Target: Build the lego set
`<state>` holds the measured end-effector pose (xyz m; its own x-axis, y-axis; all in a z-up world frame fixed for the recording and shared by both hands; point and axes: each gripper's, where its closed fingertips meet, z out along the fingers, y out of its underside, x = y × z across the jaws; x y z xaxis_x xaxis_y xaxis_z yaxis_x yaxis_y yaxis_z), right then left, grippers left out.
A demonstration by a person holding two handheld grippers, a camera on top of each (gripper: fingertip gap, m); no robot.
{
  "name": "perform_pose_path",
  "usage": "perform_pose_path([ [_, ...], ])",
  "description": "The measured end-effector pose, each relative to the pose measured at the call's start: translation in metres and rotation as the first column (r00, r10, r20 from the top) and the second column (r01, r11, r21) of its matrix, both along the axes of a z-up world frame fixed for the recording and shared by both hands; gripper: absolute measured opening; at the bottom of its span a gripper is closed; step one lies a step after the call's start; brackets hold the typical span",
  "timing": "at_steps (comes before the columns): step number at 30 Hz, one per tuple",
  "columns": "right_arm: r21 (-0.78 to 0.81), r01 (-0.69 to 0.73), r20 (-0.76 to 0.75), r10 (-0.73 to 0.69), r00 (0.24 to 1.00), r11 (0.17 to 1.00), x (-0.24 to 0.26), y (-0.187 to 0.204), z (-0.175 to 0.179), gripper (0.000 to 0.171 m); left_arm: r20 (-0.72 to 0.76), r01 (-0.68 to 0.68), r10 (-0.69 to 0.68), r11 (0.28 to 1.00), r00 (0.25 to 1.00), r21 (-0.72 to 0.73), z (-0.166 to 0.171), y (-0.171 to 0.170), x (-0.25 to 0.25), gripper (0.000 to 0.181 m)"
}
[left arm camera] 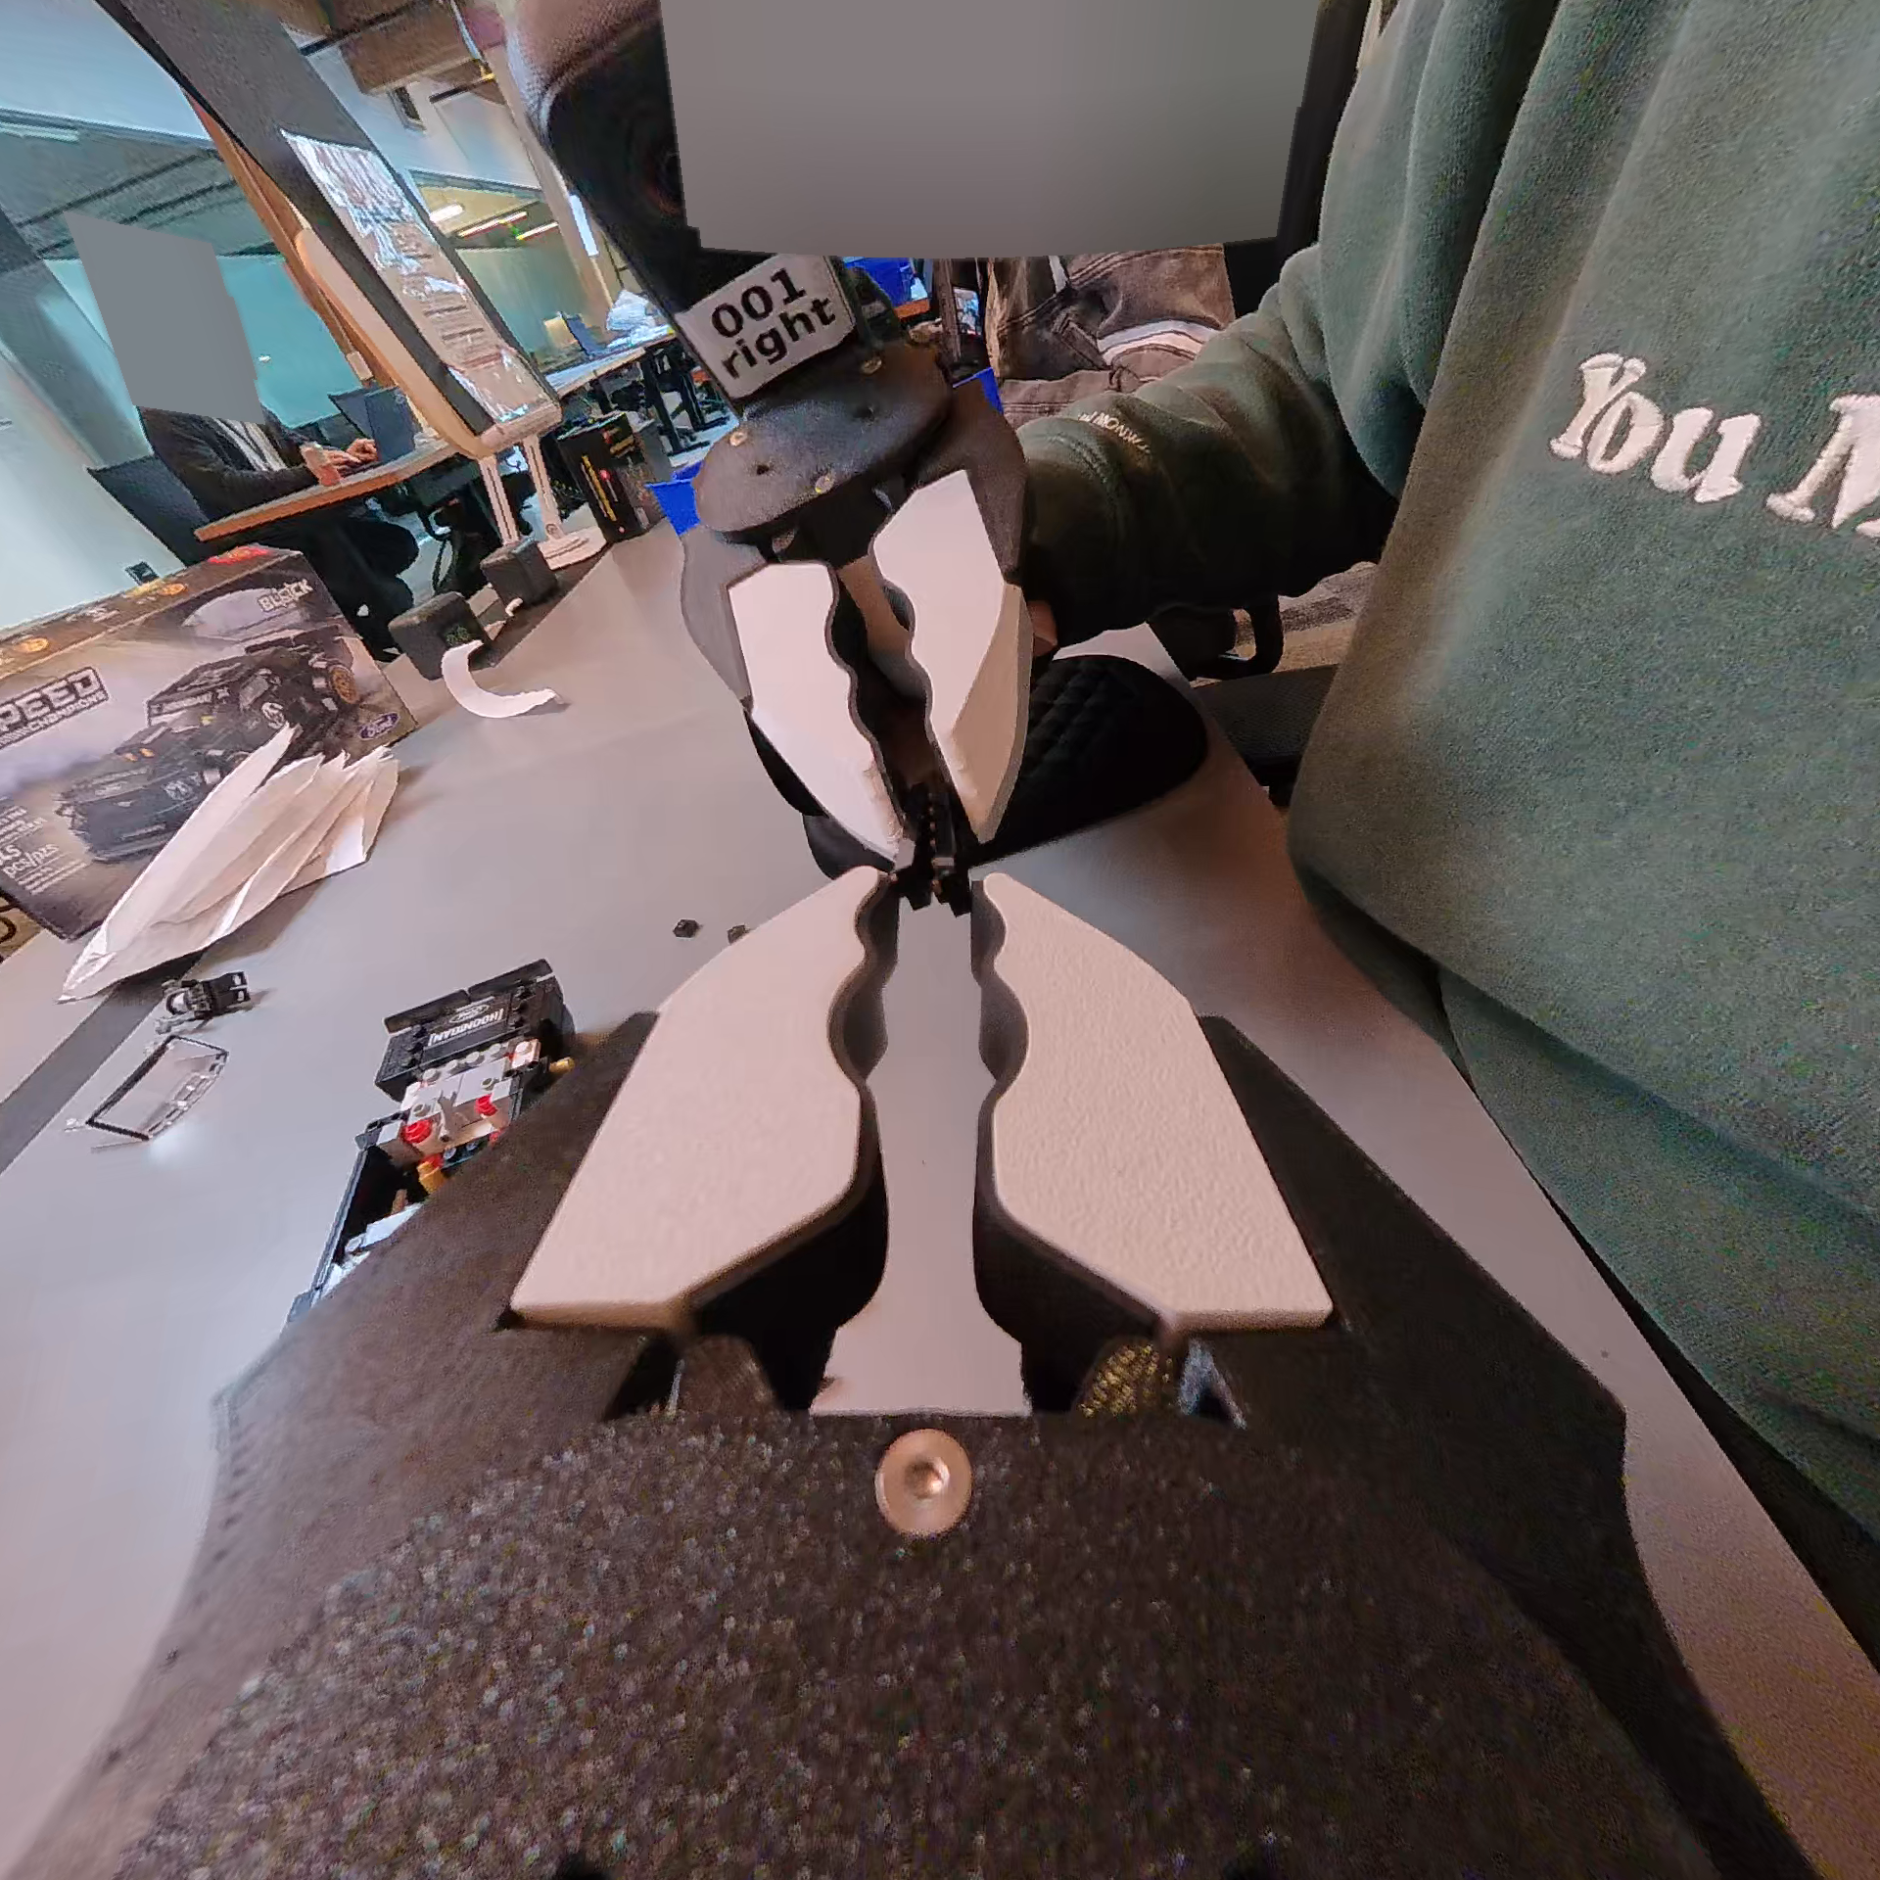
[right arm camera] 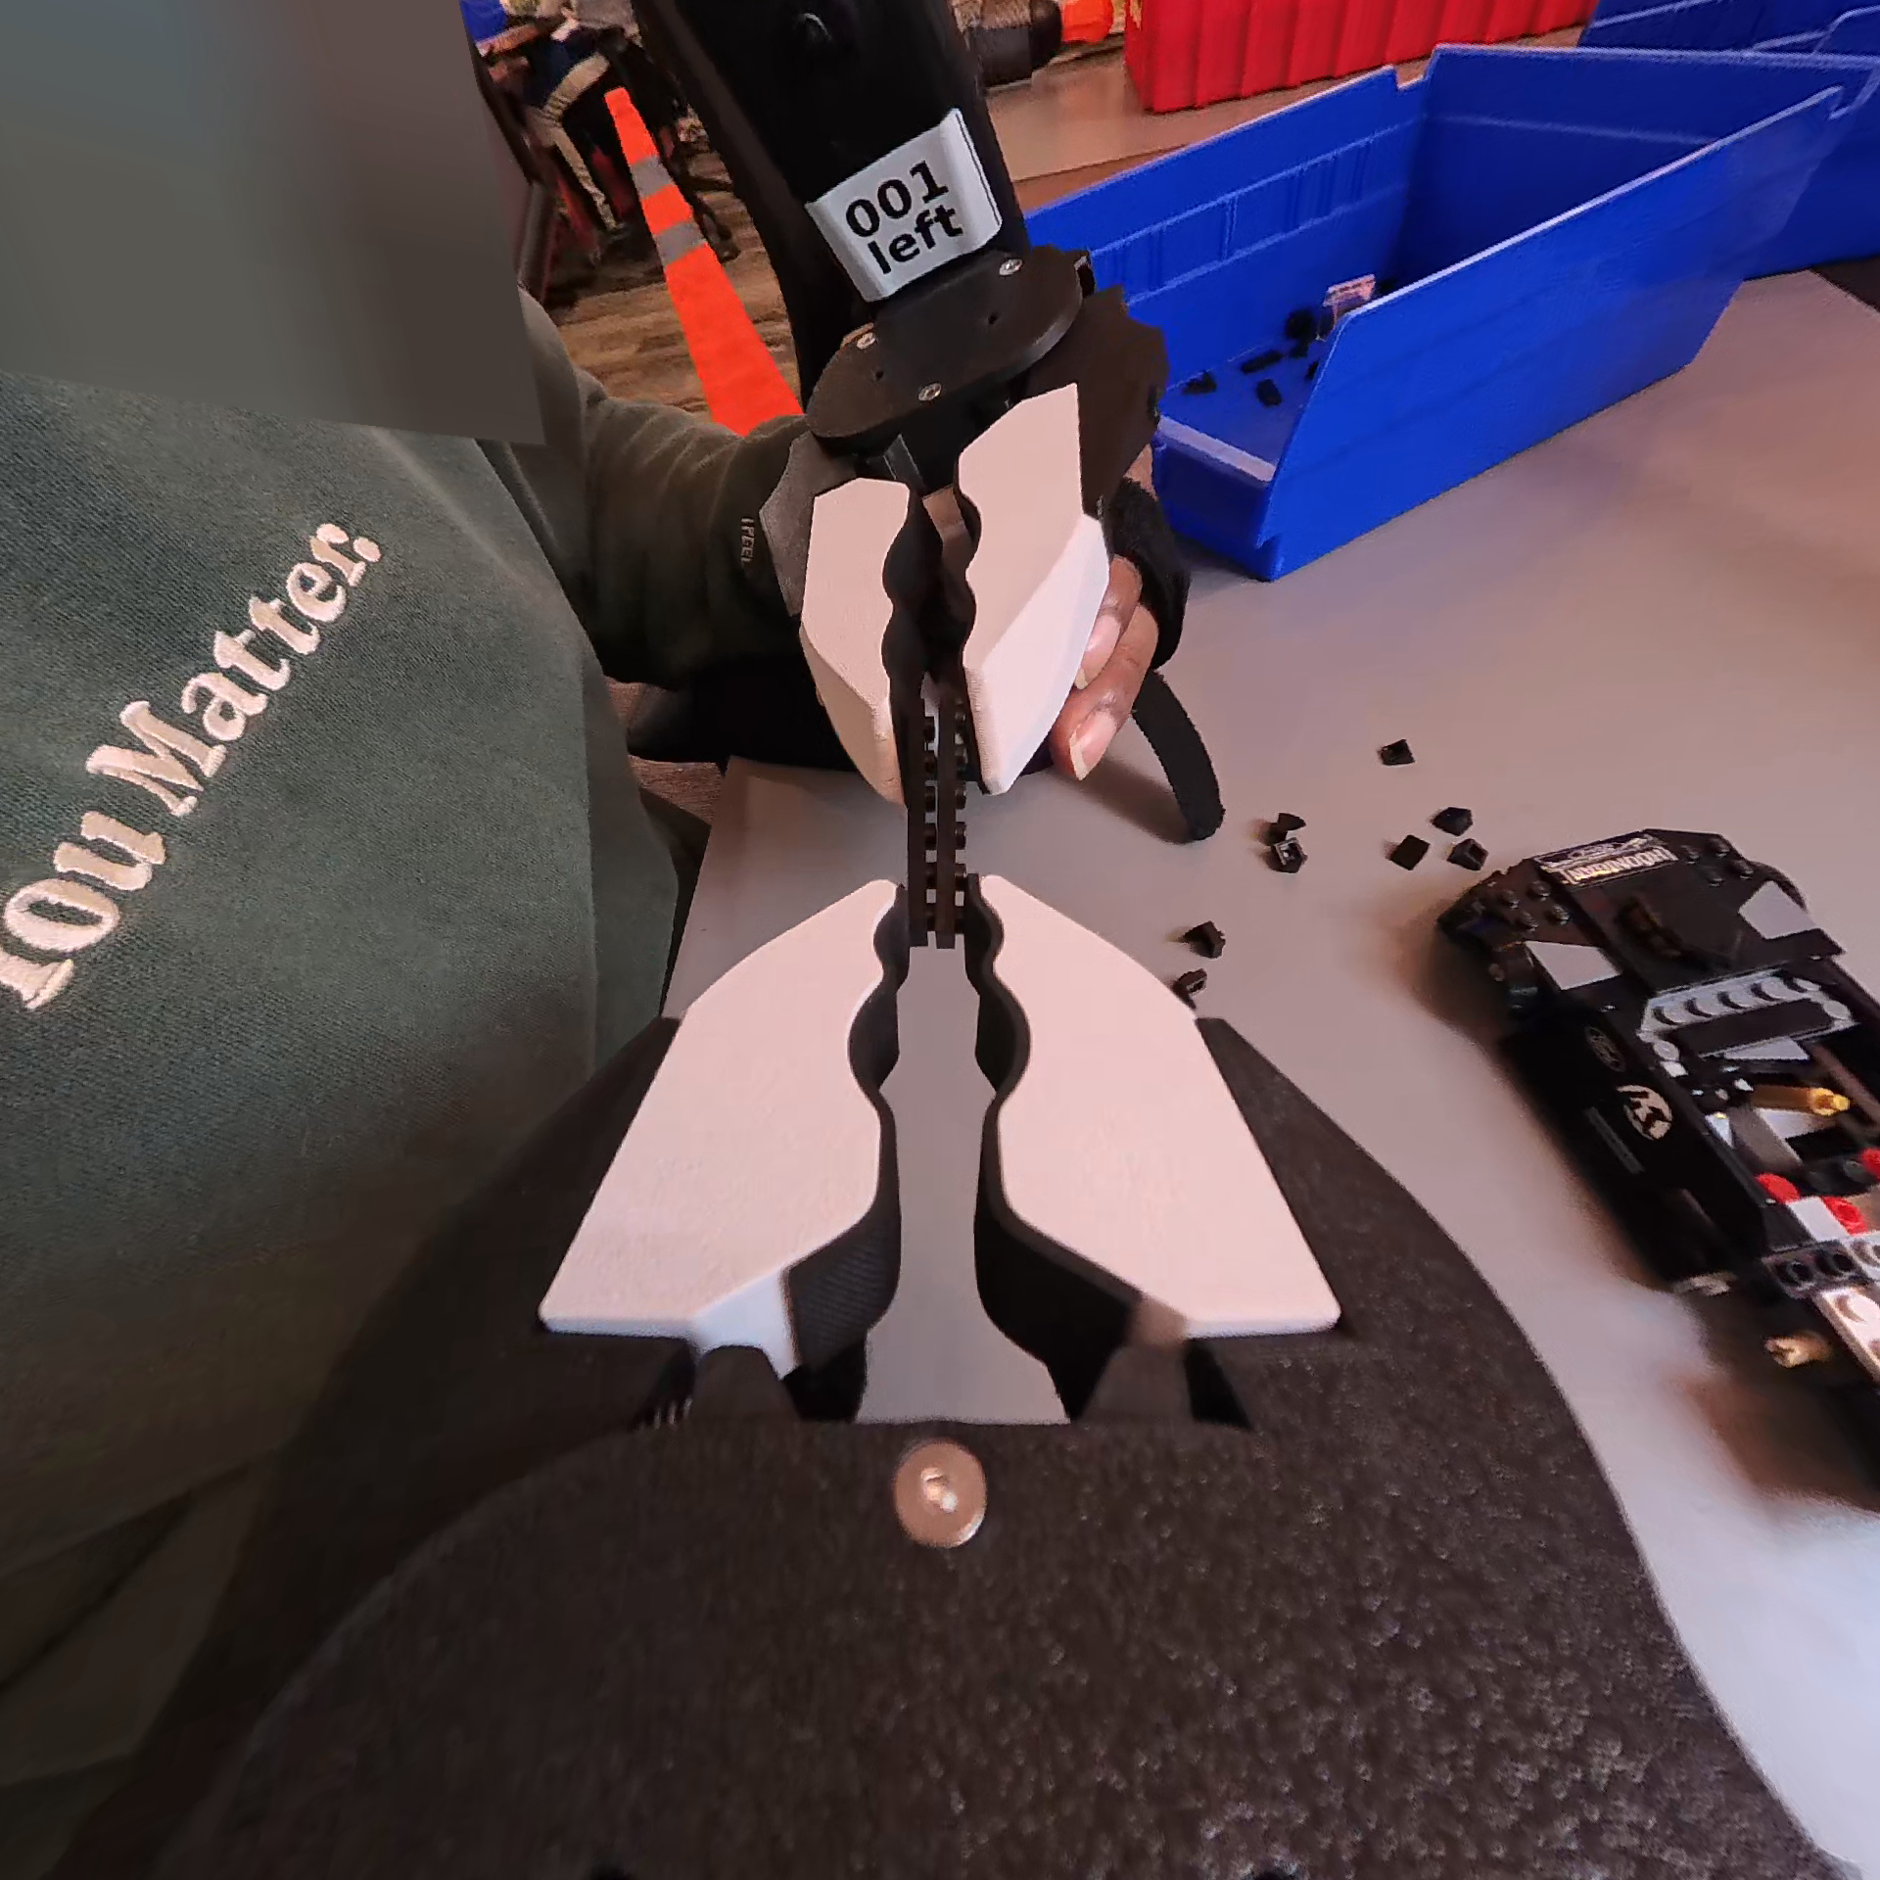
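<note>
A narrow black stack of lego plates point(right arm camera: 941, 844) hangs in the air between my two grippers, which face each other tip to tip. My right gripper point(right arm camera: 941, 911) is shut on its near end. My left gripper point(right arm camera: 941, 773) is shut on its far end. In the left wrist view the same piece point(left arm camera: 936, 865) shows short and dark between my left gripper point(left arm camera: 931, 893) and my right gripper point(left arm camera: 931, 819). The partly built black lego car point(right arm camera: 1679, 1058) lies on the grey table, and it also shows in the left wrist view point(left arm camera: 458, 1078).
Several small loose black pieces point(right arm camera: 1424, 839) lie near the car. A blue bin point(right arm camera: 1424, 336) with more pieces stands behind them. The set's box point(left arm camera: 173, 692), torn white bags point(left arm camera: 234, 855) and a clear windshield piece point(left arm camera: 163, 1083) lie nearby. A person's green sweatshirt point(left arm camera: 1577, 712) is close by. My left and right fingertips are right by each other. Both grippers' tips are roughly 15 cm from the partly built black lego car point(right arm camera: 1679, 1058).
</note>
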<state>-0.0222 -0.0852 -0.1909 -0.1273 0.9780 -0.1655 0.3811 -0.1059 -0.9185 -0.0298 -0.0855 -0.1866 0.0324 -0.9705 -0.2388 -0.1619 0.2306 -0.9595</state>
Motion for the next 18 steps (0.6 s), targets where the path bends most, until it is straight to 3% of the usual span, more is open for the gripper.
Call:
perform_pose_path([
  [18,-0.030,-0.049,0.164,0.053,0.985,0.998,0.002,-0.009,-0.020,0.010,-0.045,0.041,-0.043,0.998,0.998,-0.040,-0.008,-0.007,0.004,0.012],
])
